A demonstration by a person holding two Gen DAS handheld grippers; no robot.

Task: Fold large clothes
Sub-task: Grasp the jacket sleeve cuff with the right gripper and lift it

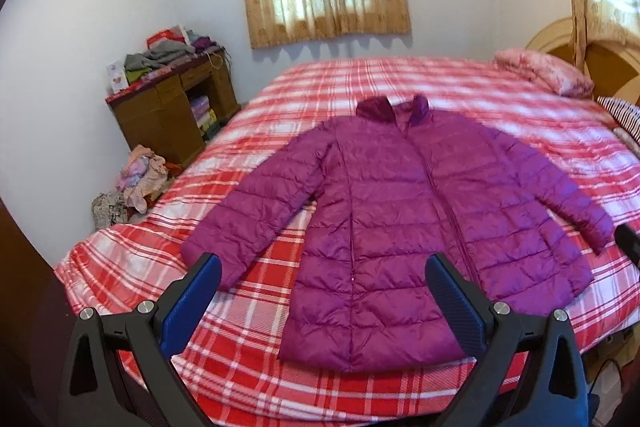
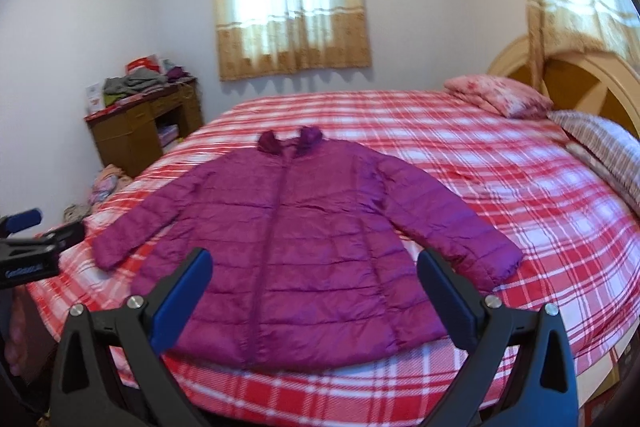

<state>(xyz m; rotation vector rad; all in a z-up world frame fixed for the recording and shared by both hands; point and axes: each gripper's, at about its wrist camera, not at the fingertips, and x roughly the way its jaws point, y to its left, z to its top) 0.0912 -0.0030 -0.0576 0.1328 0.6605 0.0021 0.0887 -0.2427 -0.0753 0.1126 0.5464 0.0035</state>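
A purple quilted puffer jacket point(image 1: 400, 211) lies flat, front up and zipped, on the red and white plaid bed point(image 1: 248, 155), collar far, hem near, both sleeves spread out. It also shows in the right wrist view point(image 2: 296, 239). My left gripper point(image 1: 322, 267) is open and empty, held above the near hem and left sleeve cuff. My right gripper point(image 2: 314, 263) is open and empty, held above the hem on the jacket's right half. The left gripper's tip point(image 2: 36, 231) shows at the left edge of the right wrist view.
A pink floral pillow point(image 2: 500, 99) and a striped pillow point(image 2: 600, 147) lie by the wooden headboard point(image 2: 580, 79) at the right. A wooden desk point(image 1: 172, 111) piled with clothes stands at the far left, with a clothes heap point(image 1: 140, 175) on the floor.
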